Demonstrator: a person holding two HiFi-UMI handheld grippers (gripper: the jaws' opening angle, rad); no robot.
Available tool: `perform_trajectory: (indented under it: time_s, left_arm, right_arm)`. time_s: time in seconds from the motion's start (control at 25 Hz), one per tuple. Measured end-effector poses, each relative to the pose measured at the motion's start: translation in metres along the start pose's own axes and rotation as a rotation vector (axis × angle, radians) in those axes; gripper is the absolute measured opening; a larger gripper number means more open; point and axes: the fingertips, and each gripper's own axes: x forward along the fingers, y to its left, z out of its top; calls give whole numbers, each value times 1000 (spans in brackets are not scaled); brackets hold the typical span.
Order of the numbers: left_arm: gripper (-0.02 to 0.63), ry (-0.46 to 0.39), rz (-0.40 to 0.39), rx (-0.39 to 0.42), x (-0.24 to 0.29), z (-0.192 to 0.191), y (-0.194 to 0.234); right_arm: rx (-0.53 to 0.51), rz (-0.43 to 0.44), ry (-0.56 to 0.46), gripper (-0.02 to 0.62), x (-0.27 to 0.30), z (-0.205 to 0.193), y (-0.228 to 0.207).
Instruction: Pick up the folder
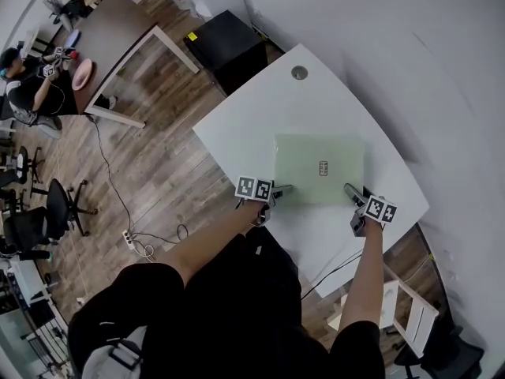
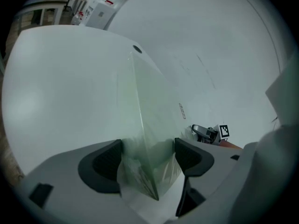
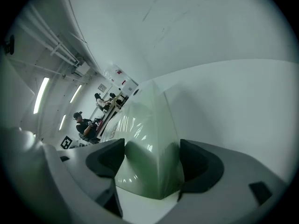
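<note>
1. Left gripper (image 2: 148,155): nearest you. Its own view shows your jaws standing wide, with the near left corner of the folder (image 2: 154,115) between them and not pinched.
2. Right gripper (image 3: 152,160): its own view shows the same. Your jaws are apart, the folder's near right corner sits between the pads, and nothing is clamped.
3. Folder: pale green and translucent, lying flat on the near part of the table (image 1: 237,125). Only the head view gives you the whole sheet, with a small label (image 1: 323,168) at its middle and a gripper at each near corner. The gripper views show only its glossy corners.
4. Table: white, with a curved edge. A round grommet (image 1: 299,73) sits near its far end. It shows in the head view and the left gripper view.
5. Left gripper view only: your right gripper appears across the folder, marker cube showing.
6. Cabinet (image 1: 229,50): black, just past the table's far corner on the wood floor (image 1: 158,172). Head view only.
7. Chair (image 1: 59,208): black, well off to your left. Head view only.
8. Person (image 3: 84,125): seated at a distant table, seen in the right gripper view and the head view.
9. Ceiling lights (image 3: 41,94): right gripper view only.
</note>
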Motion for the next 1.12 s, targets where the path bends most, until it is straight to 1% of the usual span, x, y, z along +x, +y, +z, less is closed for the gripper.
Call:
perform_trajectory:
  time_s: [0.08, 0.2, 0.28, 0.4, 0.56, 0.72, 0.92, 1.0, 1.12]
  left_arm:
    - [348, -6, 4, -4, -1, -2, 0]
    - [348, -22, 33, 6, -1, 0, -1]
    - [347, -58, 58, 28, -5, 5, -1]
    - [347, -114, 81, 58, -15, 12, -2]
    - [347, -141, 91, 89, -33, 18, -2]
    - [347, -170, 92, 147, -54, 17, -7]
    - [347, -195, 63, 210, -85, 19, -13]
    - [347, -200, 55, 263, -97, 25, -19]
    - [347, -206, 32, 363, -114, 38, -34]
  right_arm:
    - [0, -2, -16, 345, 1, -2, -1]
    - [-29, -25, -30, 345, -2, 0, 0]
    - [-38, -41, -41, 344, -3, 0, 3]
    - [-24, -48, -56, 344, -7, -7, 10]
    - [-41, -43, -64, 344, -9, -13, 27]
    - [-68, -31, -94, 344, -15, -19, 47]
    - [-95, -31, -207, 344, -35, -19, 90]
    - [-96, -41, -274, 344, -46, -20, 104]
    - [-81, -65, -366, 343, -65, -25, 121]
